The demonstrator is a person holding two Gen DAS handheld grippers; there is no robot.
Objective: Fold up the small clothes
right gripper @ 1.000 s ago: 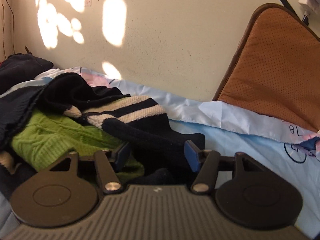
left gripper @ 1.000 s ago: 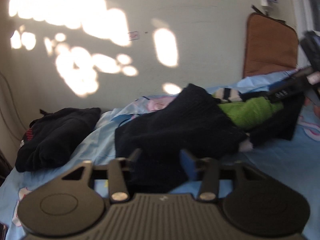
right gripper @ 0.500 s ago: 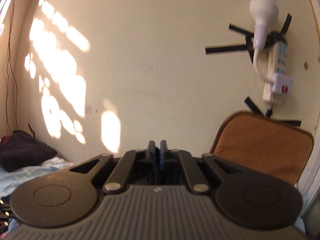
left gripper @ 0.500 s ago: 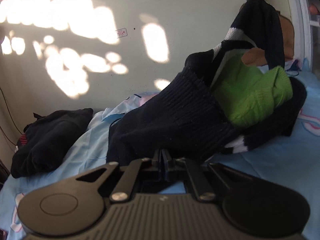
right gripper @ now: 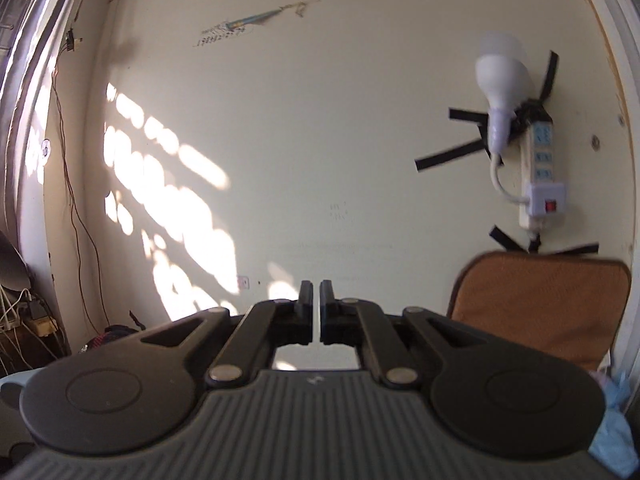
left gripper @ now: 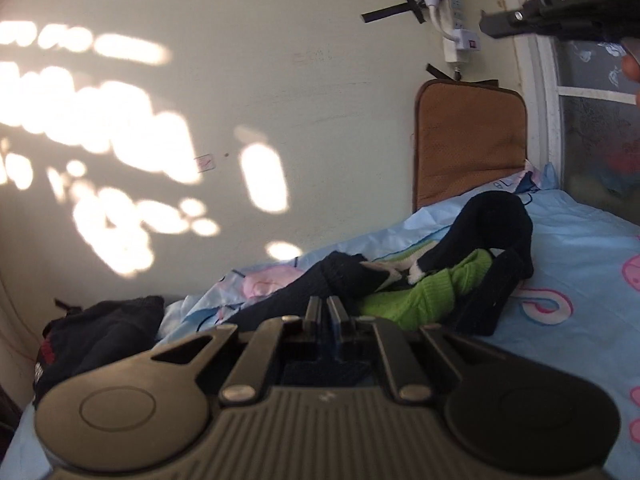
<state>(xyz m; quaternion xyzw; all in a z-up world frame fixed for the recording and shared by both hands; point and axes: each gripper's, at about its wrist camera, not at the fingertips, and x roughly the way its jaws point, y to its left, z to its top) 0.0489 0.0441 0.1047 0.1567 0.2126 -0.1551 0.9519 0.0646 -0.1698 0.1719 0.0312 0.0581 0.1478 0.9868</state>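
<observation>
Dropped from the raised right gripper (right gripper: pixel 314 312) since half a second ago, the dark knit sweater (left gripper: pixel 496 232) with its green panel now lies slumped on the blue bedsheet (left gripper: pixel 580 264). Its long axis runs from the left gripper (left gripper: pixel 325 316) up and right toward the brown cushion (left gripper: pixel 468 144). One sleeve arches over the green knit, cream stripes showing. The left gripper is clenched on the near hem; the right gripper is closed with nothing between its fingers, facing the wall-mounted power strip (right gripper: pixel 542 172). Another dark garment (left gripper: pixel 96 336) sits well apart at left.
</observation>
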